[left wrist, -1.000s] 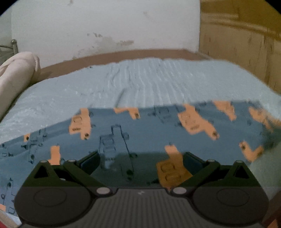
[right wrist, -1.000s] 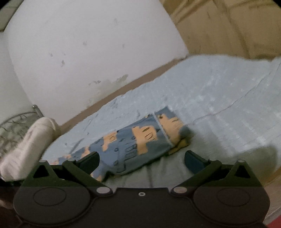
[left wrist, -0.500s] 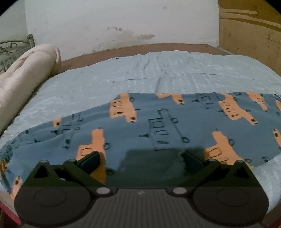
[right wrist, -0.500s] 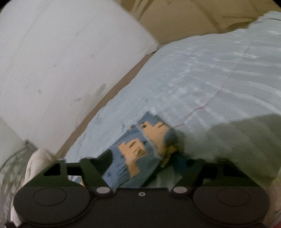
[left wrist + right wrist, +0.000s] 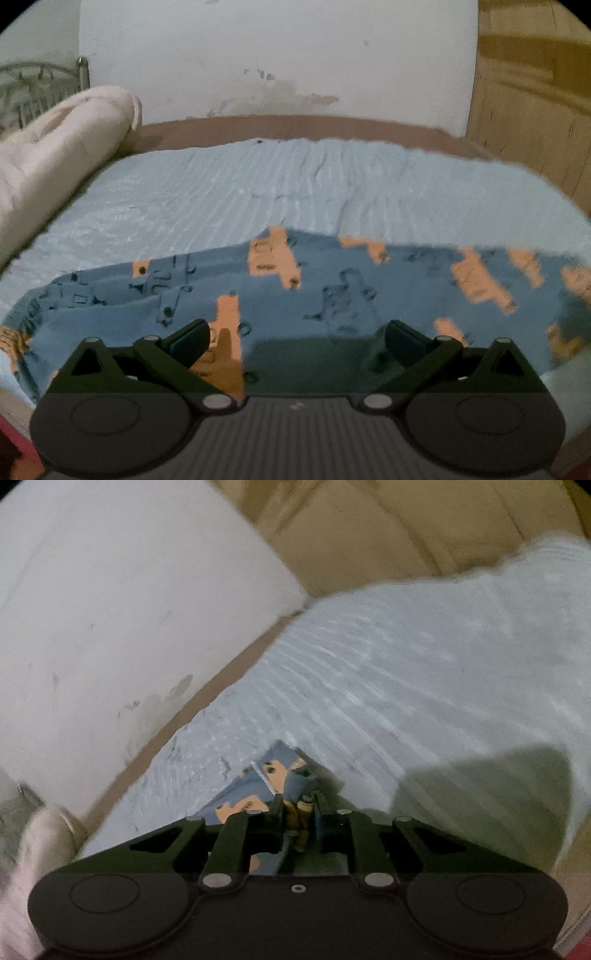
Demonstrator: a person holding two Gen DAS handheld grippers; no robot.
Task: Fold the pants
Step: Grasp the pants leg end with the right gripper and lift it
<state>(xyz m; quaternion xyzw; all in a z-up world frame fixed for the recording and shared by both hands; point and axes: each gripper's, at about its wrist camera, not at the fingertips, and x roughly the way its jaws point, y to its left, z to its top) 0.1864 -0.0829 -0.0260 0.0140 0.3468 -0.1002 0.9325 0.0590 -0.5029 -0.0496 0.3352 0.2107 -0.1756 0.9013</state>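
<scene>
Across the bed (image 5: pixel 258 192), pants (image 5: pixel 369 291) lay spread beneath the left tongs (image 5: pixel 297 338), jaws apart; right tongs (image 5: pixel 299 806) were closing, cuff bunched between them.

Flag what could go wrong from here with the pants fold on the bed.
1. The right hand-held gripper is closing on only a small bunch at the edge of the pants; the fabric may slip out on lifting.
2. The left hand-held gripper is open above the pants; a one-sided lift could drag and skew them.
3. The bedspread may get pinched too.
</scene>
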